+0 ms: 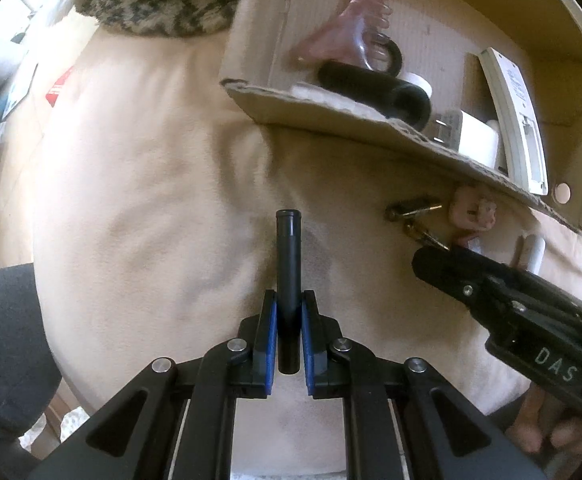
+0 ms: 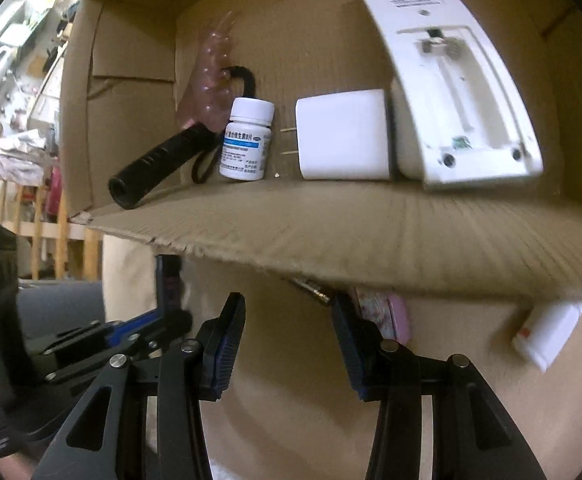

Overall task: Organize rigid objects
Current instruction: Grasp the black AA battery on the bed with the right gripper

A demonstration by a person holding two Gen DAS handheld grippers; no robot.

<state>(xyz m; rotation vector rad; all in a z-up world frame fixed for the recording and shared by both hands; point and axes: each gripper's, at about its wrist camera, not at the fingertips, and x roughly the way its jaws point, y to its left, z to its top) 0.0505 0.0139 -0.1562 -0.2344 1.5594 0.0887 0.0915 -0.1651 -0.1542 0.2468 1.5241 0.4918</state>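
Already the cardboard box [image 2: 331, 216] holds a fair share of the rigid things: a black flashlight [image 2: 151, 168] lying near its front left corner, a pink hair claw [image 2: 211, 76] leaning behind it, a white pill bottle [image 2: 247, 140] standing upright, a white plug adapter [image 2: 343, 134] beside that, and a white remote control [image 2: 451, 72] propped back-side-up, its battery bay open. That part of the tidying looks done.

The left gripper [image 1: 289, 312] is clamped on a slim black tube [image 1: 288, 264] — a pen or marker, by the look of it — held upright between the blue pads over the cream blanket [image 1: 151, 200], still outside the box and to the left of its front wall. It appears to be on its way in.

The right gripper [image 2: 289, 340] has its fingers apart with nothing between them, and it points at the litter lying on the blanket just under the box's front flap. There sit a pair of small brass keys [image 1: 411, 212], a pink figured trinket [image 1: 475, 212] and a small white bottle [image 2: 547, 332] on its side, well right of the rest. The pink piece lies just beside the right-hand finger — likely the next pick, though I cannot tell whether the pads touch it.

So, as I judge it, about half remains: one item in hand, three or so loose below the flap.
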